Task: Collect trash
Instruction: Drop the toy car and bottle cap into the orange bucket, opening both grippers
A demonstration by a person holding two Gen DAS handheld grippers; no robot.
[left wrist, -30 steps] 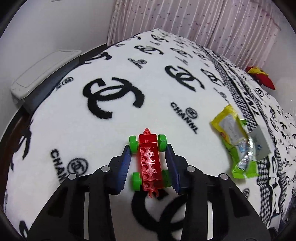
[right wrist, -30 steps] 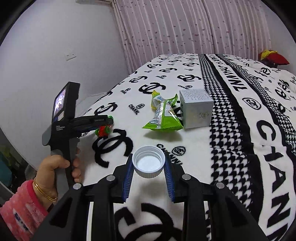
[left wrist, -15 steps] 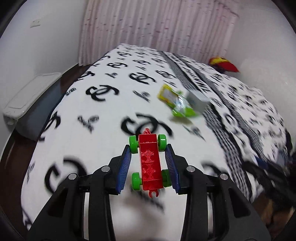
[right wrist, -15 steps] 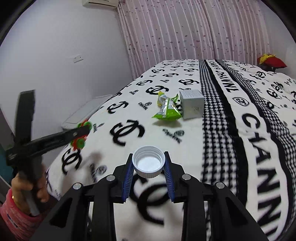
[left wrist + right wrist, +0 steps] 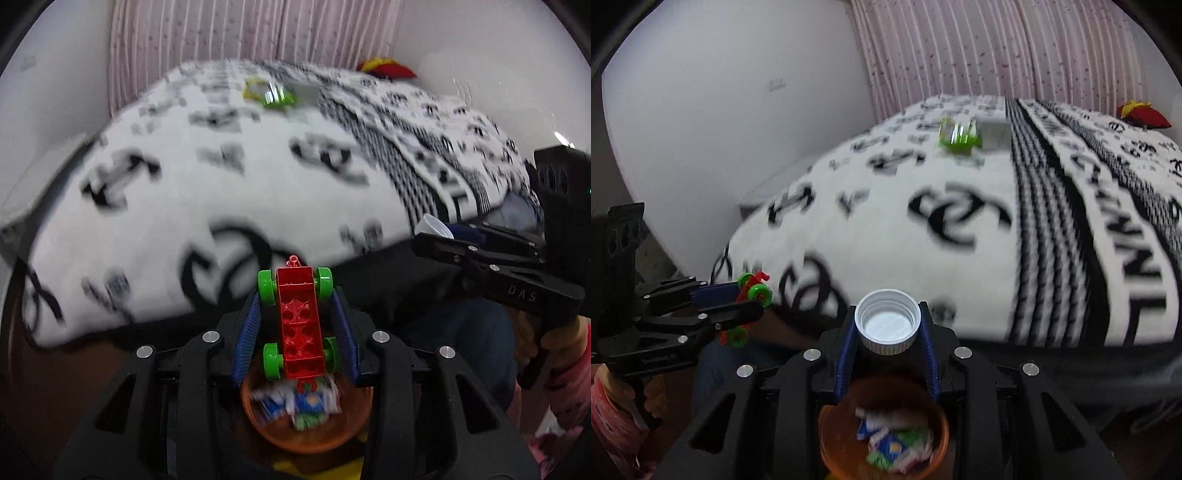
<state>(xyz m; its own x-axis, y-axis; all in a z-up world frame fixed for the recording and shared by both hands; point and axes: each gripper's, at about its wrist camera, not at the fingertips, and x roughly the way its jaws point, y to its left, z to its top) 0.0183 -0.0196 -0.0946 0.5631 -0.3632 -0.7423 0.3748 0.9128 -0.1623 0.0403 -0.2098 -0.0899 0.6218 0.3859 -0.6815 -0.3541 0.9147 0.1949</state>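
Note:
My left gripper (image 5: pixel 295 295) is shut on a red toy car (image 5: pixel 299 325) with green wheels, held past the foot of the bed. Just below it stands an orange bin (image 5: pixel 306 439) with wrappers inside. My right gripper (image 5: pixel 888 314) is shut on a white bottle cap (image 5: pixel 888 326), open side up, over the same orange bin (image 5: pixel 827 443). In the right wrist view the left gripper (image 5: pixel 753 291) with the toy car (image 5: pixel 750 291) appears at the left. The right gripper (image 5: pixel 432 230) with the cap (image 5: pixel 434 225) shows at the right of the left wrist view. A green snack wrapper (image 5: pixel 958 138) lies far up the bed.
The bed (image 5: pixel 960 229) carries a white blanket with black logos. A grey box (image 5: pixel 995 134) sits beside the wrapper, and a red and yellow toy (image 5: pixel 1143 114) lies at the far right. A pink curtain (image 5: pixel 997 48) hangs behind. A hand in a pink sleeve (image 5: pixel 609 413) holds the left gripper.
Both grippers have pulled back from over the blanket to beyond the bed's foot, above the orange bin. The toy car and the cap stay gripped. The wrapper and box look farther away.

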